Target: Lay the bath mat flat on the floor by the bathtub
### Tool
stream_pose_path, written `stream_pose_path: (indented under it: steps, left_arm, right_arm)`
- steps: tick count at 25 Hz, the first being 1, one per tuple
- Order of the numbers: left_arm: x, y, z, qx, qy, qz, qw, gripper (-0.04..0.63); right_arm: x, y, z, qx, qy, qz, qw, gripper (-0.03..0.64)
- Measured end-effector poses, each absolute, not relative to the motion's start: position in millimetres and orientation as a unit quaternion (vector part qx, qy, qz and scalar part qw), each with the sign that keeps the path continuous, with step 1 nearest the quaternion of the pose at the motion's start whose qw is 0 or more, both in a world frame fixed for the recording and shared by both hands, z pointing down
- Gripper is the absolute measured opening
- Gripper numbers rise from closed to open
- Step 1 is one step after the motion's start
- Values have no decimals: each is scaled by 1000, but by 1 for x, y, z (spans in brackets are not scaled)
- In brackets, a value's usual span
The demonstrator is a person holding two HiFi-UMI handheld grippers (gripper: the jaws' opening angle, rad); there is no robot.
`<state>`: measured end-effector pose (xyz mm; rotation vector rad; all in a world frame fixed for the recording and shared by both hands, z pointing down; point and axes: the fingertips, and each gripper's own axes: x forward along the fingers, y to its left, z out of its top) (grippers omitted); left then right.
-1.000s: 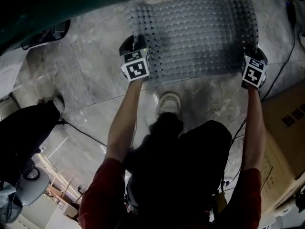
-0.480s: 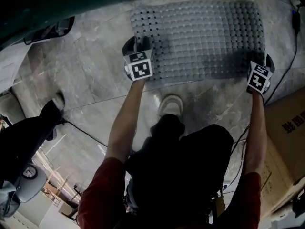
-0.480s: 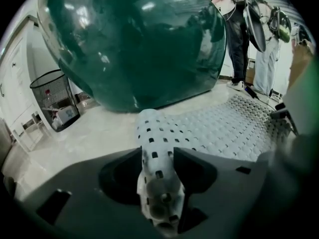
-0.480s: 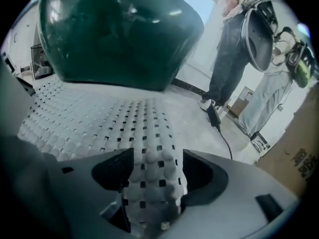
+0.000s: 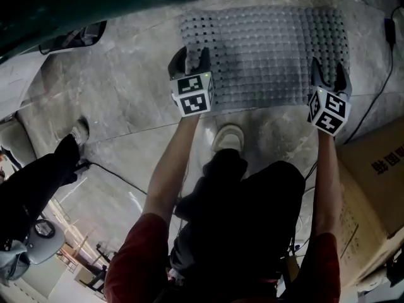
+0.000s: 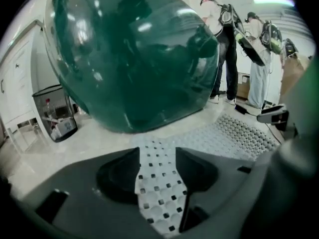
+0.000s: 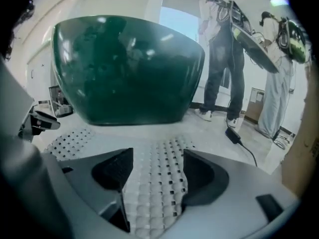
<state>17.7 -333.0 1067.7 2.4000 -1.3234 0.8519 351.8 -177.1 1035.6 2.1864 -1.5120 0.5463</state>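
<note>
The grey perforated bath mat (image 5: 265,55) lies flat on the stone floor beside the dark green bathtub (image 5: 57,8). My left gripper (image 5: 191,59) hovers over the mat's near left corner and my right gripper (image 5: 328,74) over its near right corner. Both sets of jaws are opening. In the left gripper view the mat (image 6: 159,193) shows in the gap of the left gripper (image 6: 157,168), with no pad pressing on it. The right gripper (image 7: 152,178) likewise frames the mat (image 7: 154,203) without touching it. The tub (image 6: 129,59) (image 7: 124,68) rises just beyond.
A cardboard box (image 5: 379,188) stands at the right with a black cable (image 5: 372,100) by it. My shoe (image 5: 227,137) is just short of the mat. Another person (image 5: 38,175) is at the left; people (image 6: 224,59) stand behind the tub. A wire bin (image 6: 55,111) is left.
Both grippers let go of the mat's near corners, opened wide and rose a little. The mat settled flat on the floor.
</note>
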Motion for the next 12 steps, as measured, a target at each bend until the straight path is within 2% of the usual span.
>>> stream_pose_path:
  steps: [12]
  left_arm:
    - [63, -320, 926, 882, -413, 211, 82, 219]
  right_arm:
    - [295, -200, 910, 773, -599, 156, 143, 305]
